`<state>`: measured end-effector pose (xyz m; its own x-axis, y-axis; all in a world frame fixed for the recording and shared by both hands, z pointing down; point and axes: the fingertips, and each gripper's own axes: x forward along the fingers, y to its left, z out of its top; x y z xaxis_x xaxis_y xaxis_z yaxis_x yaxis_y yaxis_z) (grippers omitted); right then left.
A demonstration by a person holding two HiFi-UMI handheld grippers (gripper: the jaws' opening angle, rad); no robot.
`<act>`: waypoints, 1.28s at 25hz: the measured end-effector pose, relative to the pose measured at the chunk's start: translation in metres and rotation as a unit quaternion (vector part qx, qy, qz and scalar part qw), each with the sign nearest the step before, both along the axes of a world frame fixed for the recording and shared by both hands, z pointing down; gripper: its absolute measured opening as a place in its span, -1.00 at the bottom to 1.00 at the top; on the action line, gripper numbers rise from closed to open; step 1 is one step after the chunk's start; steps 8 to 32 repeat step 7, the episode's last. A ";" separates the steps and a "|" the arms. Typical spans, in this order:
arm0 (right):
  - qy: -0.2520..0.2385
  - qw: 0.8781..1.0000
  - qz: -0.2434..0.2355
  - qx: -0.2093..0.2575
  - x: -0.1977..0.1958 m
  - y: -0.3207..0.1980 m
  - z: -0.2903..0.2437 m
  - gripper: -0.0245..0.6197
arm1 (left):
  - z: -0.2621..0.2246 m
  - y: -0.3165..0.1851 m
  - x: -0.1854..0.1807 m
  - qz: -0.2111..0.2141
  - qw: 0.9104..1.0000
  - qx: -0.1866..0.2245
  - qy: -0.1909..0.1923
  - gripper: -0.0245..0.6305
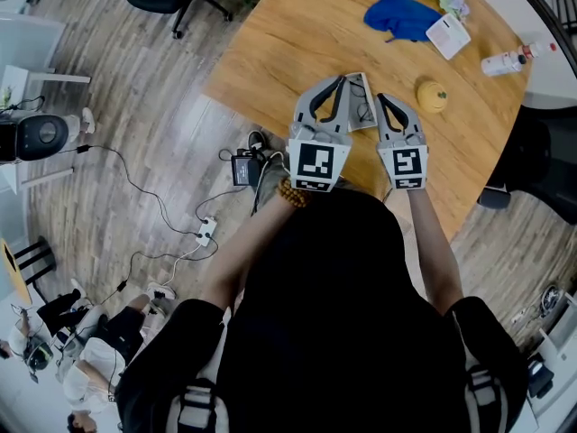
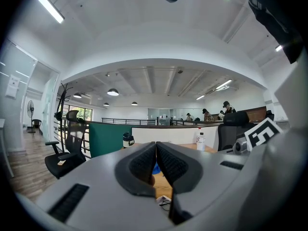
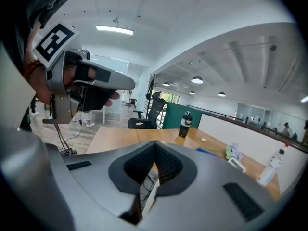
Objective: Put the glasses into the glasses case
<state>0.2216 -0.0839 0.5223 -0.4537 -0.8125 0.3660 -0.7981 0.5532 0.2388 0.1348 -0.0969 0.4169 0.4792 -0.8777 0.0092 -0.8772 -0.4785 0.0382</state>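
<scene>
Over the near edge of the wooden table (image 1: 297, 34), both forearms reach forward side by side. The left gripper (image 1: 342, 81) is held level and the right gripper (image 1: 381, 98) tips slightly down (both clamped together, empty). Between their tips lies the open glasses case (image 1: 359, 87), with the glasses (image 1: 363, 113) inside.

Head view: from your head, steeply down onto the counter (image 1: 270, 52) and floor (image 1: 135, 152).
Left gripper view: rides your left claw (image 2: 156, 146), facing level across the room.
Right gripper view: rides your right claw (image 3: 155, 146), tipped slightly down along the counter.
Shared: all three catch the white bottle (image 1: 505, 61).
</scene>
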 end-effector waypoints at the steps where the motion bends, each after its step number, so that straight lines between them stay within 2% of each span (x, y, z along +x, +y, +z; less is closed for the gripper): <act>1: 0.008 1.000 -0.014 -0.013 0.001 -0.002 0.008 -0.91 | 0.000 0.000 -0.002 -0.002 1.000 -0.001 0.000 -0.86; 4: 0.042 0.995 -0.071 -0.052 -0.001 -0.005 0.032 -0.91 | 0.002 -0.002 -0.009 -0.009 1.000 -0.003 0.000 -0.86; 7: 0.082 0.982 -0.138 -0.095 -0.006 -0.004 0.060 -0.91 | 0.004 -0.003 -0.016 -0.014 1.000 -0.005 -0.002 -0.86; 32: 0.082 0.982 -0.138 -0.095 -0.006 -0.004 0.060 -0.91 | 0.004 -0.003 -0.016 -0.014 1.000 -0.005 -0.002 -0.86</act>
